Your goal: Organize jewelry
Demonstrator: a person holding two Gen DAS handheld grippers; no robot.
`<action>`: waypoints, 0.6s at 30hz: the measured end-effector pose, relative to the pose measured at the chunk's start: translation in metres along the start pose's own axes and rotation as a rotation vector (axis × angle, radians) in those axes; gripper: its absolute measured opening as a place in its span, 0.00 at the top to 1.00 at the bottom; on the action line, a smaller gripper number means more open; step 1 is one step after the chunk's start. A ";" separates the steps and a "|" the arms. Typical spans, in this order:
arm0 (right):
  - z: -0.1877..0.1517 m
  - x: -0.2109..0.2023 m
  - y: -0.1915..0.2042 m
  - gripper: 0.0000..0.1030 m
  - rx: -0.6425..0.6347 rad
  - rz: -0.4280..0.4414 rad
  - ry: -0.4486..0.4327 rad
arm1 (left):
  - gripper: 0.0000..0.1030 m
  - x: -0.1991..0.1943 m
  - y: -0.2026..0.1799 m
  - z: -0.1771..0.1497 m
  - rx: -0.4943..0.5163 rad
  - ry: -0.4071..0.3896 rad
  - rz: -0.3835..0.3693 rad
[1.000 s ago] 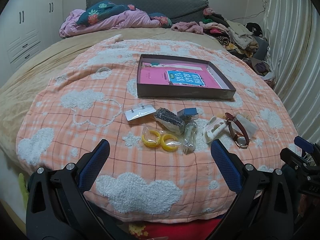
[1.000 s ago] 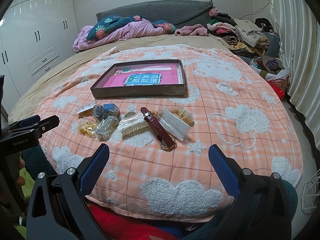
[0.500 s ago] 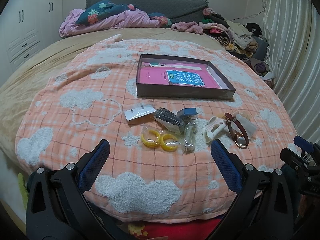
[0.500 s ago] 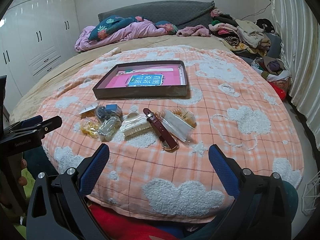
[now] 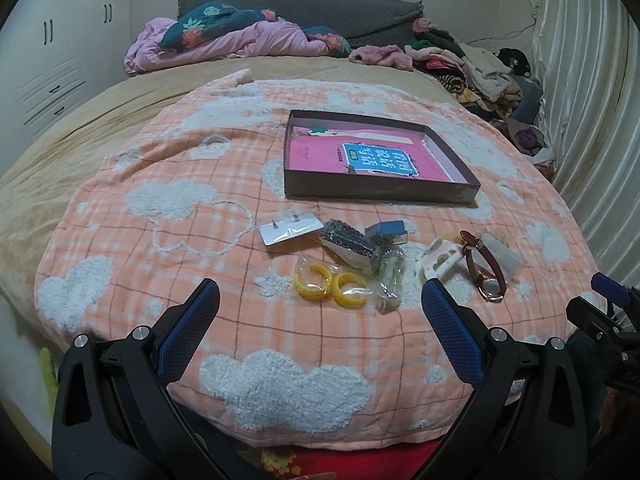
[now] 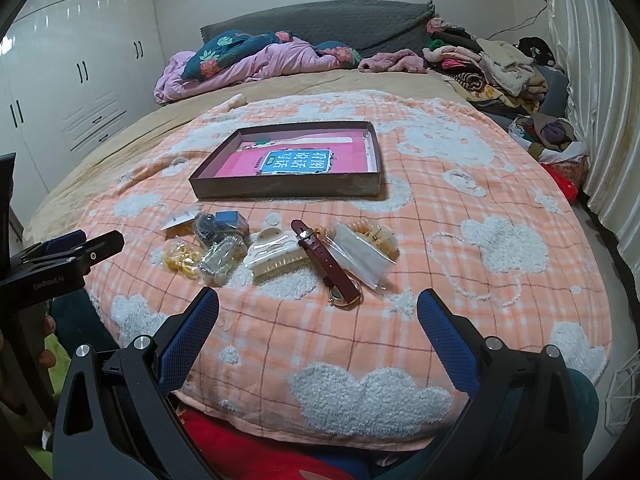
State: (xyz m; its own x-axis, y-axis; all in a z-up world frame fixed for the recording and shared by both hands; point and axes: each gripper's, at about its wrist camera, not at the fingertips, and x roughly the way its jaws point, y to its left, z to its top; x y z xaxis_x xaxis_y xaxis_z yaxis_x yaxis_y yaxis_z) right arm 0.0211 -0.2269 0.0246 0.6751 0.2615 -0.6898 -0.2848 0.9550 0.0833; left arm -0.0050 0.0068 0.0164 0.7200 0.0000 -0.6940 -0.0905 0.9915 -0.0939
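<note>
A shallow brown box (image 5: 380, 192) (image 6: 288, 190) with a pink book inside lies on the orange plaid blanket. In front of it sits a cluster of jewelry: bagged yellow hoop earrings (image 5: 330, 288) (image 6: 180, 258), a card of stud earrings (image 5: 290, 230), a dark beaded packet (image 5: 350, 242), a small blue box (image 5: 388, 230) (image 6: 228, 219), a white hair claw (image 5: 436, 258) (image 6: 276, 258) and a brown-strap watch (image 5: 484, 268) (image 6: 328, 266). My left gripper (image 5: 320, 304) and right gripper (image 6: 318, 304) are open and empty, short of the cluster.
The blanket (image 5: 160, 220) covers a bed with pink bedding (image 5: 224, 40) at the head and piled clothes (image 5: 480, 68) at the back right. A curtain (image 5: 592, 100) hangs on the right. White wardrobes (image 6: 60, 92) stand on the left.
The right gripper has drifted slightly, shifting its view of the box and cluster a little to the right. The left gripper is nearly still. Nothing was picked up.
</note>
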 end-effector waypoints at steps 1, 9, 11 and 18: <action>0.001 0.001 0.000 0.04 -0.002 0.003 0.001 | 0.09 0.001 0.001 0.000 0.000 -0.001 0.003; 0.006 0.012 0.003 0.04 -0.019 0.031 0.016 | 0.09 0.009 0.006 0.002 0.001 0.007 0.015; 0.008 0.016 0.003 0.04 -0.017 0.042 0.027 | 0.09 0.012 0.008 0.004 -0.002 0.009 0.014; 0.012 0.033 0.006 0.08 -0.038 0.057 0.055 | 0.09 0.024 0.020 0.015 0.000 0.025 0.030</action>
State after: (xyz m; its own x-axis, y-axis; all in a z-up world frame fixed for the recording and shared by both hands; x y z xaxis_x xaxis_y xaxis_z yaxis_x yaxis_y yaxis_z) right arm 0.0498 -0.2112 0.0111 0.6190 0.3066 -0.7230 -0.3484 0.9323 0.0971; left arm 0.0205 0.0287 0.0081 0.6992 0.0267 -0.7144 -0.1122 0.9910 -0.0727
